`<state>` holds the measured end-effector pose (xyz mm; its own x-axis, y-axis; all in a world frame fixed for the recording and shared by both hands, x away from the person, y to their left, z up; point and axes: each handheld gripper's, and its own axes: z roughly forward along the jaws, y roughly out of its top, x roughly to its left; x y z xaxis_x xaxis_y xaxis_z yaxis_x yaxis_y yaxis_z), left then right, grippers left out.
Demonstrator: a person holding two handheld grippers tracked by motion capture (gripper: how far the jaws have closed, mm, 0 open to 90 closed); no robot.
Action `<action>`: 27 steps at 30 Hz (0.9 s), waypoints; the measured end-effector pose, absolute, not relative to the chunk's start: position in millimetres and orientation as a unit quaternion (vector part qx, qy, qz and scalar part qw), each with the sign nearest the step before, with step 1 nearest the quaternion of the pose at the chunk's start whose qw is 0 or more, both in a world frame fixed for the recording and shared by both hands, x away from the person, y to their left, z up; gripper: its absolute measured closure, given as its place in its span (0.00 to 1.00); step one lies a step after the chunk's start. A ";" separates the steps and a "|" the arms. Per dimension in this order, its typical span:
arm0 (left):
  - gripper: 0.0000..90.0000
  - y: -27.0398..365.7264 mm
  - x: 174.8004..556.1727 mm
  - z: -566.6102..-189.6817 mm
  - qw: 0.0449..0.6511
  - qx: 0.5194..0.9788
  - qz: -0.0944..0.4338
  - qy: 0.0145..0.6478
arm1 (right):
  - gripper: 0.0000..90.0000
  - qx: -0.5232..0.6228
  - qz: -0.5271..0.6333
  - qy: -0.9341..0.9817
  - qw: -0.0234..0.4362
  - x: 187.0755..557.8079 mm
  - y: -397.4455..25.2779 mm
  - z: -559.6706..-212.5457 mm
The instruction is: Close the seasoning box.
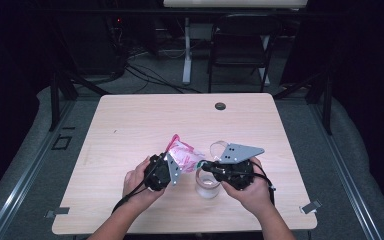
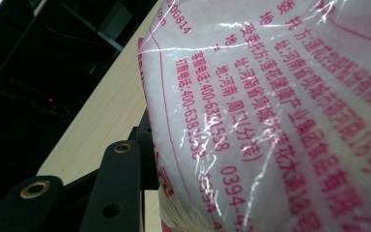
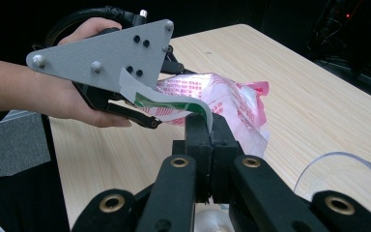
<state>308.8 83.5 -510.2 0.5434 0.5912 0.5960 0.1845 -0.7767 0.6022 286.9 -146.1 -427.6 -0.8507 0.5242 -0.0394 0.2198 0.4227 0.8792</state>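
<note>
- My left gripper (image 1: 172, 169) clamps the pink-printed white plastic bag (image 1: 184, 155).
- My right gripper (image 3: 207, 126) pinches a thin green-edged strip (image 3: 166, 99); a clear glass jar (image 1: 207, 184) stands below.

bag (image 2: 280, 96): glossy crinkled plastic film | table (image 1: 145, 120): matt pale wood-grain | jar (image 1: 207, 187): clear, smooth

We see the pale wooden table (image 1: 130, 130) bare on its far half and both sides: free passage there. Near-centre is crowded: pink-printed plastic bag (image 1: 182, 155), clear glass jar (image 1: 206, 186) just beside, both grippers closing in around them.
</note>
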 end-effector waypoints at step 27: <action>0.67 87.0 300.9 -508.5 0.227 0.832 0.466 0.198 | 1.00 0.214 0.488 0.832 0.154 283.8 -144.5 -426.8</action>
<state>300.9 87.0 -508.5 0.4875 0.5407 0.6855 0.1168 -0.8185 0.5625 283.8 -144.5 -426.8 -0.8611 0.5061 -0.0479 0.2057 0.4331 0.8776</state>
